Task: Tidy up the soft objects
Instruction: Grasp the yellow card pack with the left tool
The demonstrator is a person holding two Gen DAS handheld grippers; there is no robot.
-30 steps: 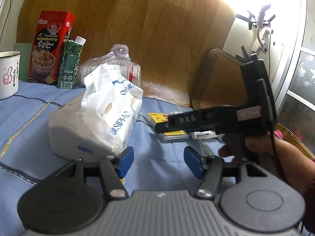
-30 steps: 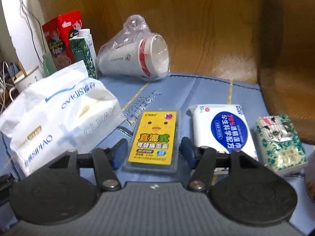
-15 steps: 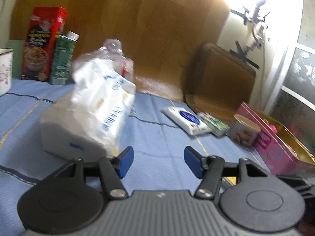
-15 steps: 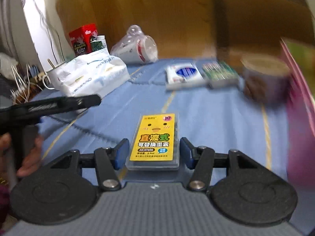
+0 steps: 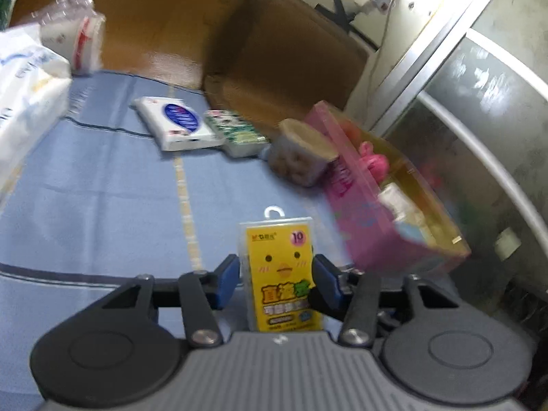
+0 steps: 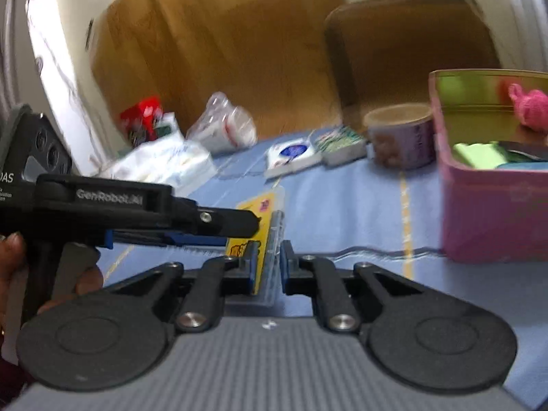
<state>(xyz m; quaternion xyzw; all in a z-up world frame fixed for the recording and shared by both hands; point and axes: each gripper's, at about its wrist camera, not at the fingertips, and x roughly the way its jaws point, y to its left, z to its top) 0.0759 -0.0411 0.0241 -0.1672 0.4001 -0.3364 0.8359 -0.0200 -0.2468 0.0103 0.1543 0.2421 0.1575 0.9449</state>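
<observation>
1. The yellow pack (image 5: 281,274) is seen upright between the blue pads of the left tongs (image 5: 275,279); these tongs are closing, and whether both pads already press on it cannot be told through the blur.
2. In the right wrist view the right tongs (image 6: 269,267) are closing and are clamped across the thin clear edge of the same yellow pack (image 6: 262,239), which is held clear of the blue table (image 6: 342,212), so the pack is caught from two sides at once.
3. The left tongs (image 6: 239,221) are seen from the side there, carried by a hand (image 6: 85,277) at the left.
4. The pack is judged light and stiff, a flat plastic case with a smooth, probably slippery skin; a hold across its narrow edges, low and near the middle, is judged safest, since the hanger loop at the top looks frail.
5. Counted on the table beyond: one white wipes pack (image 5: 178,123) and one green patterned tissue pack (image 5: 236,132) lying side by side and touching, one round tub (image 5: 301,150) just beside the pink box (image 5: 376,239), one large white tissue bag (image 5: 27,85), and one bagged stack of cups (image 5: 75,30).
6. One pink box (image 6: 489,212) stands open at the right, with a pink soft toy (image 6: 527,106) and some flat items inside; their number cannot be told.
</observation>
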